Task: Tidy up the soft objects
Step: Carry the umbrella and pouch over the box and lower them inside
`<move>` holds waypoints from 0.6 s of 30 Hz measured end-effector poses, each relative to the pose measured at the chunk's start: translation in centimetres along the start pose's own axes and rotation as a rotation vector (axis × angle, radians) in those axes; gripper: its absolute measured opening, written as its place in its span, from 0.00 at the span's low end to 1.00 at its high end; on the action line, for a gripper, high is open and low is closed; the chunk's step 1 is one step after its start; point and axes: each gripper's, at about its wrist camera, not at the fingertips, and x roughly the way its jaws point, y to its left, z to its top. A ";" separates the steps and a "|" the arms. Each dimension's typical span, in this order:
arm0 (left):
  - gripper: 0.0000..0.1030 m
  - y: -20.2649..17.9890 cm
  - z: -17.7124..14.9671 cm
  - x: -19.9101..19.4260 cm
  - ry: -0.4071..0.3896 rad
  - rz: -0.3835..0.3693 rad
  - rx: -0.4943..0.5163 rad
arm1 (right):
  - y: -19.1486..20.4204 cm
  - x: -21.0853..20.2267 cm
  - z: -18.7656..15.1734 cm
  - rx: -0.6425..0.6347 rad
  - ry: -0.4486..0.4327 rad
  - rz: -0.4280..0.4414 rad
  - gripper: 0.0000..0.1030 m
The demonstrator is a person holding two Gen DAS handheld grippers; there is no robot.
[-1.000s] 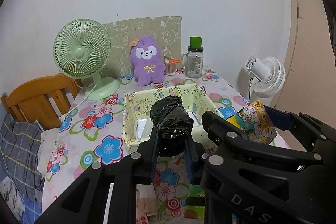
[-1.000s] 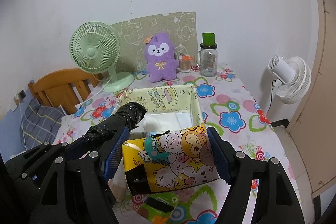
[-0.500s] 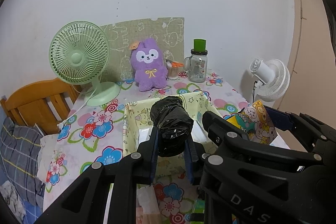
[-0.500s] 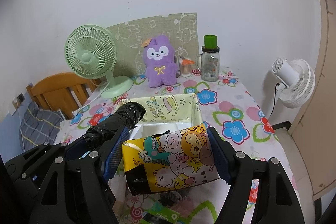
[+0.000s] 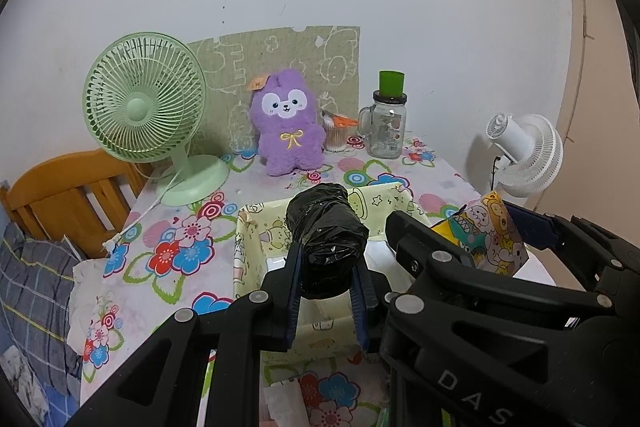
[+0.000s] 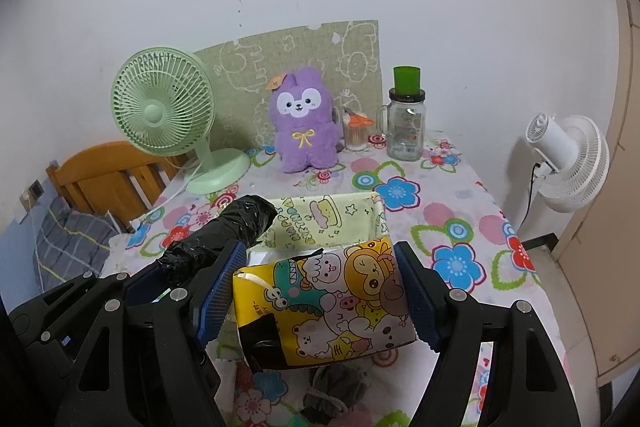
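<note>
My left gripper (image 5: 325, 285) is shut on a black plastic-wrapped roll (image 5: 326, 247) and holds it above the front of a pale yellow fabric box (image 5: 256, 251). My right gripper (image 6: 320, 301) is shut on a yellow cartoon tissue pack (image 6: 324, 305), held in front of the same box (image 6: 320, 223). The roll (image 6: 224, 239) shows at the left in the right wrist view, the pack (image 5: 486, 239) at the right in the left wrist view. A purple plush rabbit (image 5: 286, 123) sits at the back of the table.
A green desk fan (image 5: 146, 107) stands back left, a glass jar with a green lid (image 5: 386, 123) and a cotton-swab cup (image 5: 336, 133) back right. A white fan (image 5: 524, 155) is beyond the right edge. A wooden chair (image 5: 60, 199) is left. Grey socks (image 6: 336, 387) lie below the pack.
Both grippers have pulled back and risen with their loads; the box and table items now sit farther ahead and lower in view. Both grips are unchanged.
</note>
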 end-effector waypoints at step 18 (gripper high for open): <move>0.20 0.7 1.2 5.1 0.067 0.007 -0.025 | -0.8 5.2 1.4 0.001 0.064 -0.004 0.75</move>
